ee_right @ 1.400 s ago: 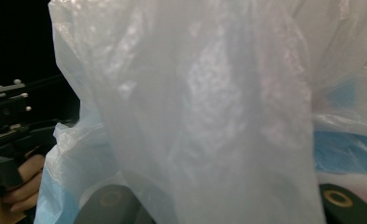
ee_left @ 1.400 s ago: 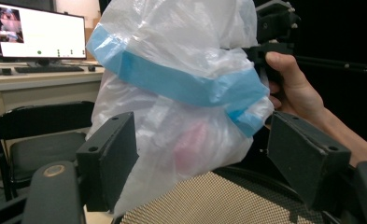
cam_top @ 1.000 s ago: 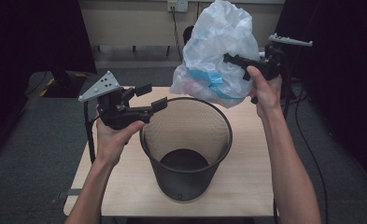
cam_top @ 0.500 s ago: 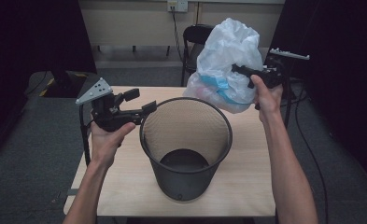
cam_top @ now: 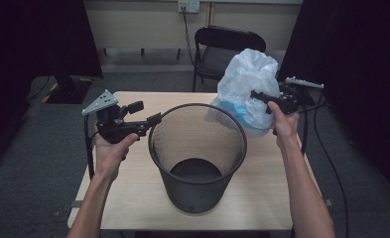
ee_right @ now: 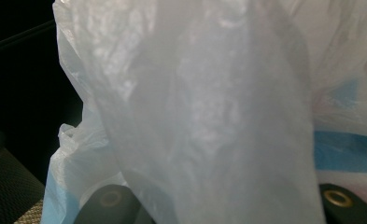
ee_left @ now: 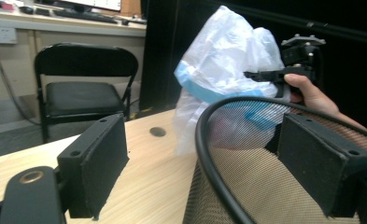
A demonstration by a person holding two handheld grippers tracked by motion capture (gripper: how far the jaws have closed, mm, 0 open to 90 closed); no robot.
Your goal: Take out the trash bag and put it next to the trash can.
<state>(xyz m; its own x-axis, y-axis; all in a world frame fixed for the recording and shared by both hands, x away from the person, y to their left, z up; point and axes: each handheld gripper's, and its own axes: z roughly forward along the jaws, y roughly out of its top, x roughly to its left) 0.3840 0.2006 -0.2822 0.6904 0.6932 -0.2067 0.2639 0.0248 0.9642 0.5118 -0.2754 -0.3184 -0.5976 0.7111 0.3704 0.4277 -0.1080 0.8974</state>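
Overhead, right claw [cam_top: 256, 94] grips the plastic bag [cam_top: 247, 84]; left claw [cam_top: 150, 119], spread, straddles the mesh bin's [cam_top: 197, 163] rim.

Mesh bin [cam_top: 197, 153] mid-table [cam_top: 133, 198], bag [cam_top: 247, 89] behind its right rim, chair [cam_top: 222, 49] beyond the table.

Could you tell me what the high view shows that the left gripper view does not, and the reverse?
High view alone: the whole mesh bin down to its base, both forearms, and the left gripper at the bin's rim. Left gripper view alone: its two jaws open, one on each side of the rim, and a small dark hole in the tabletop. Both: the white plastic bag pinched by the right gripper, and the black chair.
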